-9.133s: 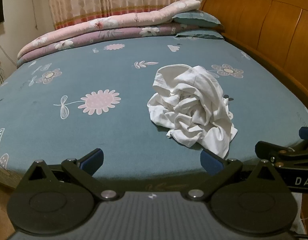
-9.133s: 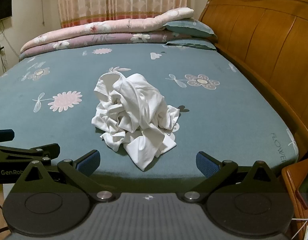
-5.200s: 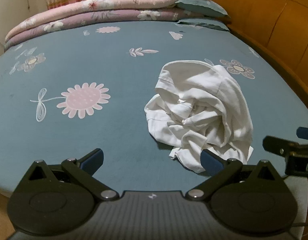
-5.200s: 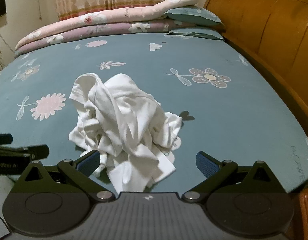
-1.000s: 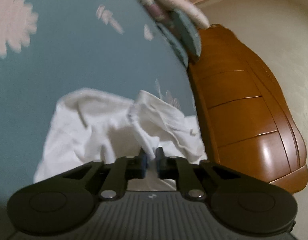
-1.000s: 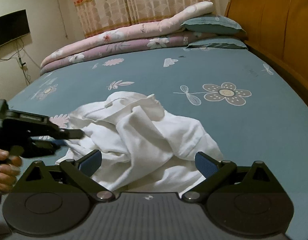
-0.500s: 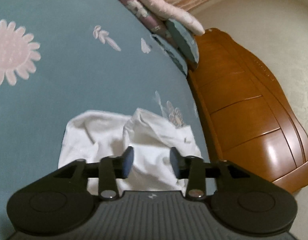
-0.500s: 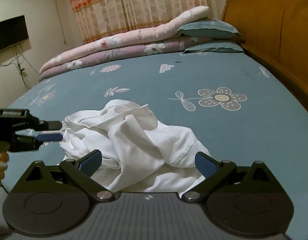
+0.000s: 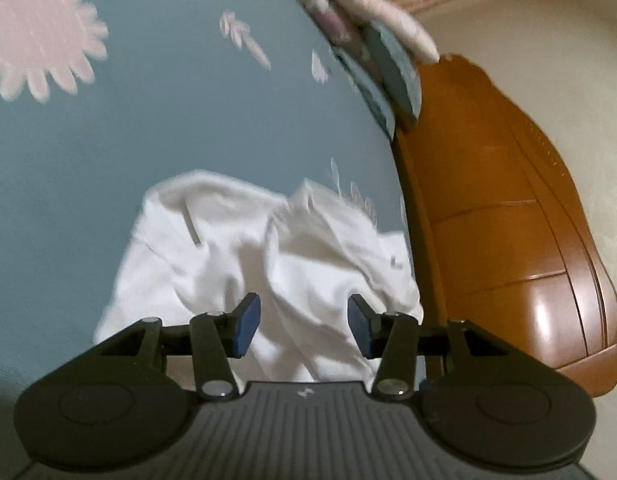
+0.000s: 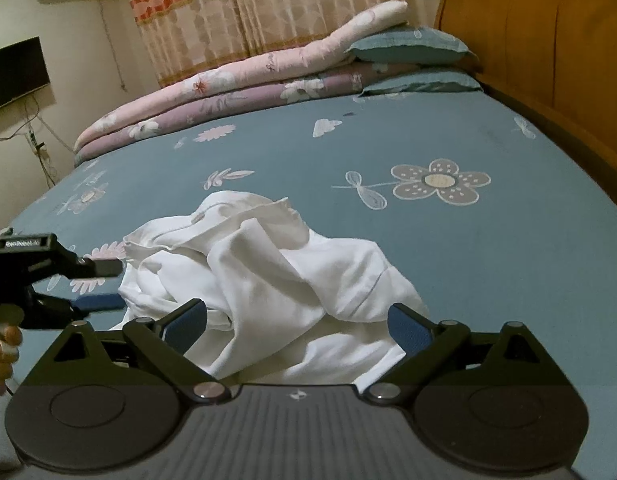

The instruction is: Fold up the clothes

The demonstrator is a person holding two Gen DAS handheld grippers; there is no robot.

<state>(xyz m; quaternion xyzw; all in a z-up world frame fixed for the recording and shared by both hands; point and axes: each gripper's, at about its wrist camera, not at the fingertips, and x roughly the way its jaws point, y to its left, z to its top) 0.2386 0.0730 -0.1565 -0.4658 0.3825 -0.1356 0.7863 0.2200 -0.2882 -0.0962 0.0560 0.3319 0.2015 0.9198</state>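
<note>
Crumpled white cotton garment point(image 10: 268, 276) — lies heaped and unfolded on the teal flower-printed bed sheet point(image 10: 448, 248), near the bed's near edge

- Left gripper point(image 9: 304, 326): jaws parted to a middling gap, blue pads astride a raised ridge of cloth, nothing clamped. Seen from the right wrist view it comes in from the garment's left flank point(image 10: 96, 284), tips just at the cloth's edge
- Right gripper point(image 10: 298, 326): jaws spread wide, empty, hovering over the near hem; cloth lies straight ahead between the pads
- Garment: no clear long axis, bunched; collar-like rim at the far side
- Left looks the nearer to a hold
- Beyond: folded pink and purple floral quilts point(image 10: 228, 92), teal pillows point(image 10: 412, 48), orange wooden headboard point(image 9: 508, 240)
</note>
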